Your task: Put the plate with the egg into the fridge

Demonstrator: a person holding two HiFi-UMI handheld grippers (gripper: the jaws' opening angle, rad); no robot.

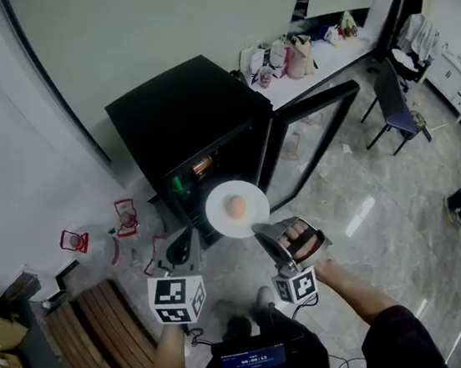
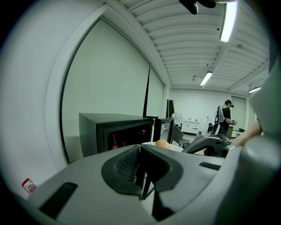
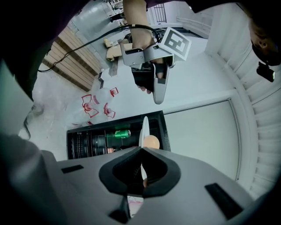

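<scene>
From the head view, the plate [image 1: 218,216] with the egg [image 1: 235,208] on it was held up over the floor [image 1: 388,225], just in front of the black fridge [image 1: 196,116]. The fridge's glass door [image 1: 312,130] stood swung wide open. The left gripper [image 1: 196,236] met the plate's near left rim and the right gripper [image 1: 261,231] its near right rim. The plate sat level between them and was not yet past the fridge's front.

In the left gripper view, the jaws were pressed together on the thin white rim of the plate [image 2: 147,143], with no gap to see. The egg [image 2: 162,143] showed just beyond them, and the dark open front of the fridge [image 2: 116,132] lay ahead and to the left. A person [image 2: 225,117] stood far off across the room (no part of the task).

In the right gripper view, the jaws were likewise clamped on the plate [image 3: 144,127], seen edge-on. The egg [image 3: 152,142] rested on it, and the fridge's shelves, with a green can [image 3: 122,132] on one, lay behind.

So the pick-up looked done and the door was already open. By my reading, what was left was to carry the plate in level, set it on a shelf with free room, let go with both grippers and draw them out (perhaps also shutting the door).
</scene>
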